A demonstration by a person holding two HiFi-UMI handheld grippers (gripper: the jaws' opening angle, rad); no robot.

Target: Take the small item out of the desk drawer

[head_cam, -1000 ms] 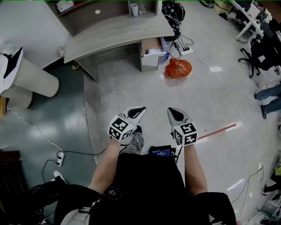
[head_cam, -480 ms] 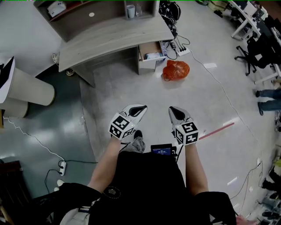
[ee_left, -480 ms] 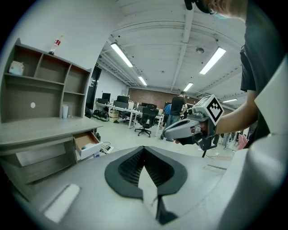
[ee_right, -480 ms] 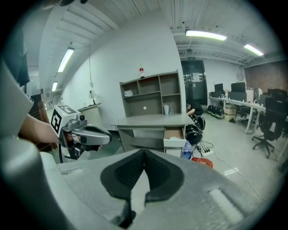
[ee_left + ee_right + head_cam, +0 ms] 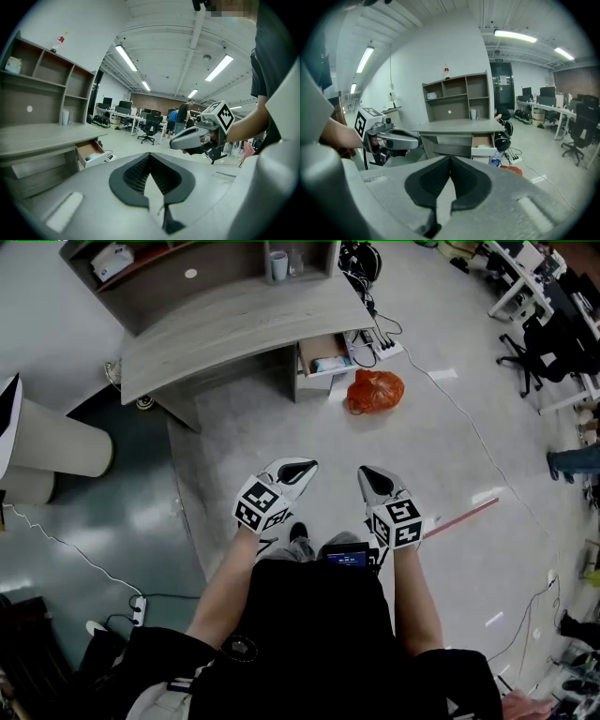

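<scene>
The long grey table (image 5: 234, 320) stands well ahead of me. Its drawer (image 5: 314, 345) is open, near an orange bag (image 5: 375, 390) on the floor. My left claw (image 5: 298, 471) and right claw (image 5: 370, 478) are both closed tight and empty, side by side, far from the table. A small pale item (image 5: 333, 364) lies in the drawer.
</scene>
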